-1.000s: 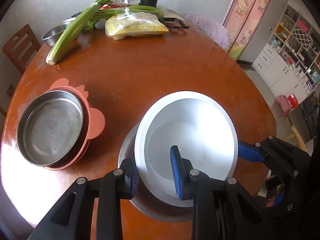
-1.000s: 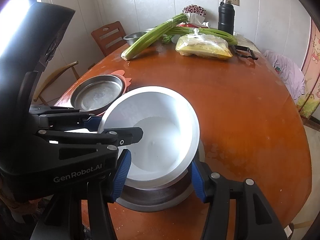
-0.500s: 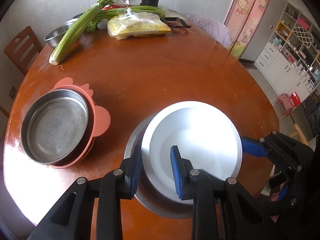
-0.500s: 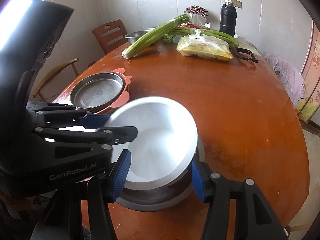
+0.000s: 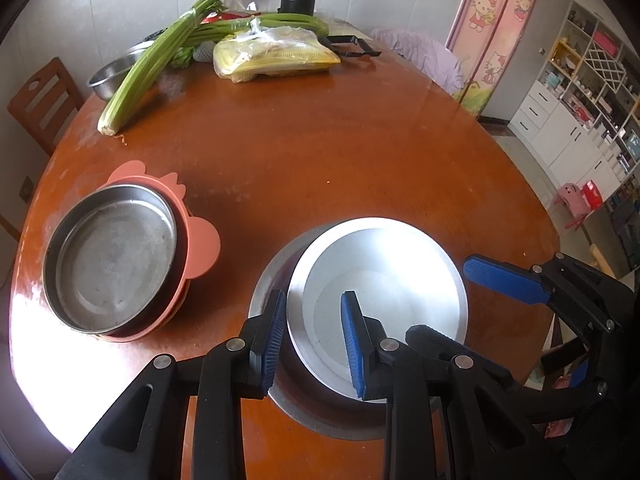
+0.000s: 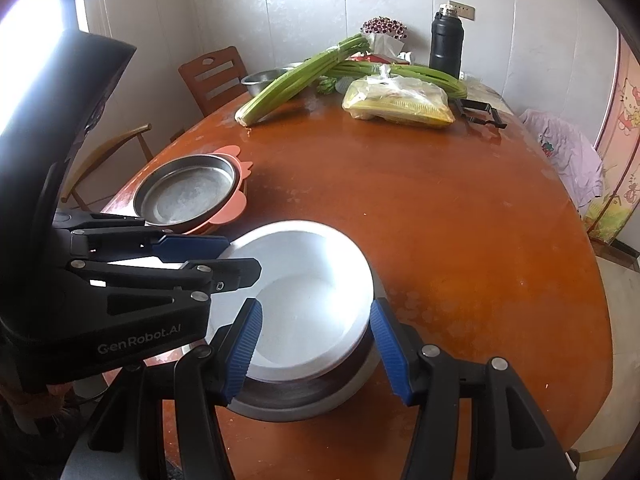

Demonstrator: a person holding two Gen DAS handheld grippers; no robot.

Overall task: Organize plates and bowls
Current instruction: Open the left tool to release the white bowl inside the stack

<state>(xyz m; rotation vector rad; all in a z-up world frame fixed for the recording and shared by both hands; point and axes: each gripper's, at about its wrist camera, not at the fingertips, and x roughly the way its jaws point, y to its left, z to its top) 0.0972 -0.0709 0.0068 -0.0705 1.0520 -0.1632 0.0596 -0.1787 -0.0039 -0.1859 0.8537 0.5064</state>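
Far left on the worktop (image 5: 360,168), a steel pan (image 5: 112,264) is seen nested in a pink dish (image 5: 200,248). Nearer centre, the left claw (image 5: 314,340) is clamped narrow on the near-left rim of the white bowl (image 5: 384,280), w/ one pad inside, one outside. The bowl is seated, tilted, in a steel bowl (image 5: 276,272). At right, the right claw (image 6: 316,346) is held part-open astride the bowl's near edge; pad contact can't be told.

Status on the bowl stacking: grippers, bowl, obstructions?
Left gripper shut on white bowl rim. Right gripper straddles it. Bowl sits in steel bowl. Nothing in the way.
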